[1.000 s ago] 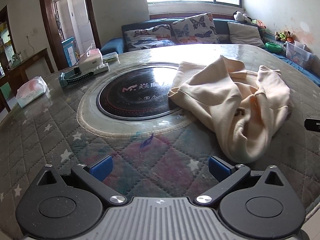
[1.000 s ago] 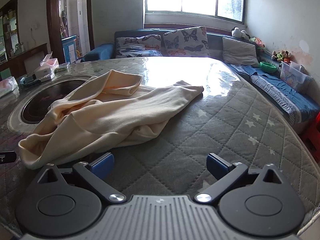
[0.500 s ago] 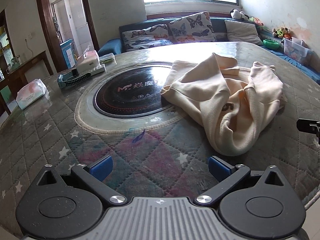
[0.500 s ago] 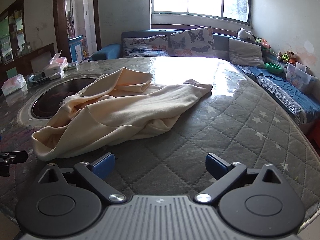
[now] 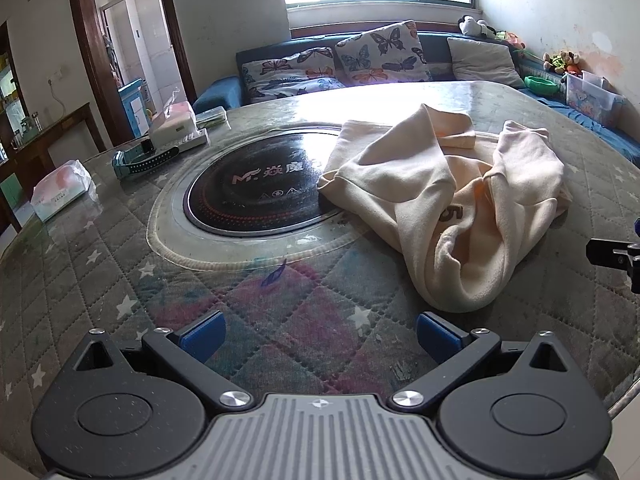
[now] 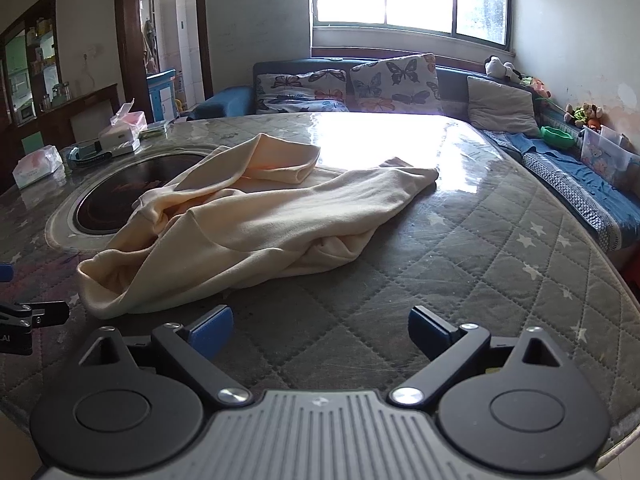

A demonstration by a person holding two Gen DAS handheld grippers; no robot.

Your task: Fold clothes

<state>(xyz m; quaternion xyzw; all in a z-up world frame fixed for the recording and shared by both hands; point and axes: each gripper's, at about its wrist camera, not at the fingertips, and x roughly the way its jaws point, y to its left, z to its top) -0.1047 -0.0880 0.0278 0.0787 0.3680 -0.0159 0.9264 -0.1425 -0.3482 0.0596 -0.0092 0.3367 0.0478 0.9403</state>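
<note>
Quilted, star-patterned table (image 6: 500,240) bore a crumpled cream garment (image 5: 452,200) lying partly over its dark round inset hob (image 5: 256,188). Left gripper (image 5: 318,338) and right gripper (image 6: 320,330) hovered at the near edge, fingers spread wide, holding nothing.

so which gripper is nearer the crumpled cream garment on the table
Right. The right gripper has the crumpled cream garment just ahead of its left fingertip. The left gripper sits further back, garment ahead to its right. Both are open, touching nothing.
</note>
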